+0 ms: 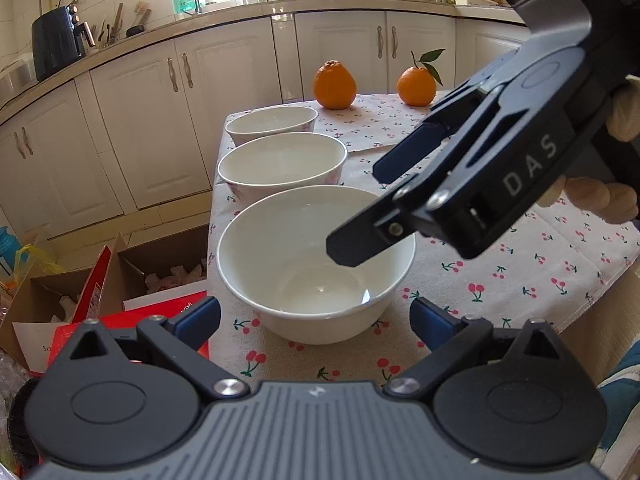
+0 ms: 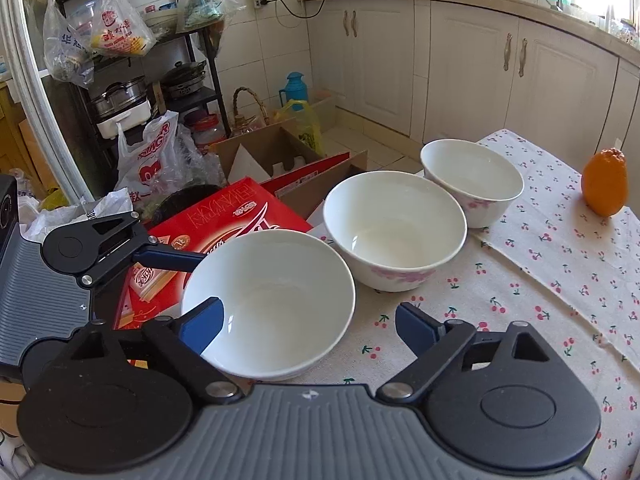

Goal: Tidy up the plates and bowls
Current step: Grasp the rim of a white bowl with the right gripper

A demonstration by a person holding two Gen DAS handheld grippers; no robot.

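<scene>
So we've got both grippers, left gripper (image 1: 314,320) and right gripper (image 2: 308,326), fingers wide, flanking the near plain bowl (image 1: 316,260) for lifting it onto the floral ones.

Two close wrist views from adjacent sides, sharing three bowls (image 1: 316,264) on the table.

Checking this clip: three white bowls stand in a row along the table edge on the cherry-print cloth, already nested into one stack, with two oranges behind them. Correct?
Not quite: the bowls are not nested. The left wrist view shows the near bowl, middle bowl and far bowl standing separately in a row on the cherry-print cloth. The rest holds: two oranges sit behind them.
</scene>
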